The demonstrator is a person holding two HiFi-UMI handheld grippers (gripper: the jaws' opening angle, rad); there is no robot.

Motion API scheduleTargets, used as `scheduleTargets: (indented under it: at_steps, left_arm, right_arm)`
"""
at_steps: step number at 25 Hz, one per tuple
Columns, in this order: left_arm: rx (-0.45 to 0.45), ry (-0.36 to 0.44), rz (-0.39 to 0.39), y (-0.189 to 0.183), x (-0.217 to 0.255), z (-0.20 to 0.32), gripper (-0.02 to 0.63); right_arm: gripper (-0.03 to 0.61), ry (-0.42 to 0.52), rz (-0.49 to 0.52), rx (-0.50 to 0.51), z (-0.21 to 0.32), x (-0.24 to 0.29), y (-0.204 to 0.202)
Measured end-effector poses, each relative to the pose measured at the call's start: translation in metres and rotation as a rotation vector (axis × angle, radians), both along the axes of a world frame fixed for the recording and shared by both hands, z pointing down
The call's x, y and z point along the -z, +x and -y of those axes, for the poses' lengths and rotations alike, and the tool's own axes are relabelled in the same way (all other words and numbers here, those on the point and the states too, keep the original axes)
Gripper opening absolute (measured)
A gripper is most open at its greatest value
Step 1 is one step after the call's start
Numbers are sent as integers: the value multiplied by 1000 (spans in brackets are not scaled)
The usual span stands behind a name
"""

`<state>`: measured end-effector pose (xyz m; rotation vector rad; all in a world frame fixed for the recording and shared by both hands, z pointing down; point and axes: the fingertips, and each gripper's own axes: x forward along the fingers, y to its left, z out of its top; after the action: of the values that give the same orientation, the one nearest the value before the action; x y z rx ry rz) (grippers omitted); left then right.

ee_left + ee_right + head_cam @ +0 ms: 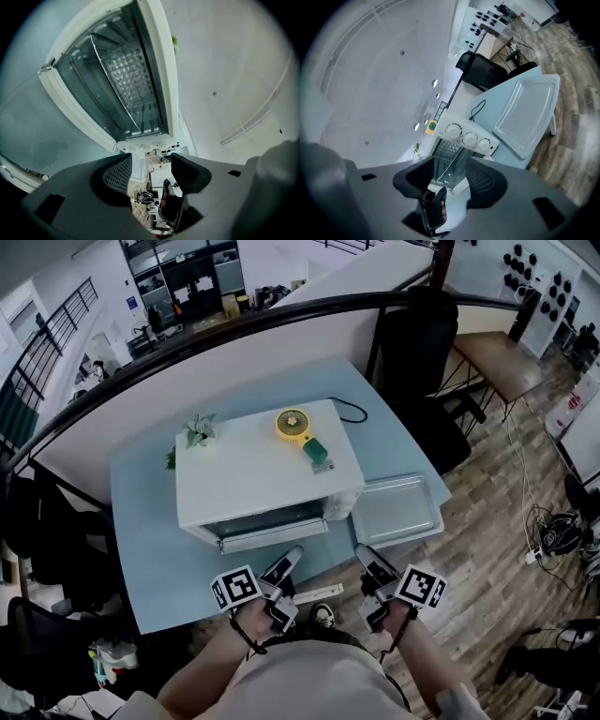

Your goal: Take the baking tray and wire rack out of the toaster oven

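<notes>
The toaster oven (267, 474) is white, the worktop (145, 540) pale blue, the baking tray (396, 510) silvery grey, the wire rack (123, 77) metallic silver, the little fan (292, 424) yellow, and the floor (497, 549) brown wood-grain planks.

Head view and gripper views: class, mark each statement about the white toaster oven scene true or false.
1. The flat silver baking tray lies on the light blue table, right of the white toaster oven. True.
2. The oven's glass door is shut. False: it hangs open.
3. A round yellow fan sits on the oven. True.
4. The left gripper holds the wire rack. False: its jaws stand apart, empty; the rack is inside the oven.
</notes>
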<state>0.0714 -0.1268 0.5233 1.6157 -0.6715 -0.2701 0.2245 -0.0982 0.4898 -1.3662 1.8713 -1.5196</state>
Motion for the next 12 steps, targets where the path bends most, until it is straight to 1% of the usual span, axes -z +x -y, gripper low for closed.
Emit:
scheduleTargets:
  at_steps: [4, 6, 9, 12]
  left_arm:
    - [95, -10, -2, -38, -3, 1, 265]
    - [137, -15, -3, -54, -5, 3, 265]
    - [174, -23, -6, -69, -9, 4, 265]
    - [223, -23, -30, -81, -9, 8, 265]
  right_arm:
    - [222, 5, -3, 56, 5, -2, -24]
    - [210, 23, 6, 75, 7, -2, -36]
    - [212, 41, 21, 90, 10, -2, -49]
    - [212, 37, 37, 90, 16, -7, -60]
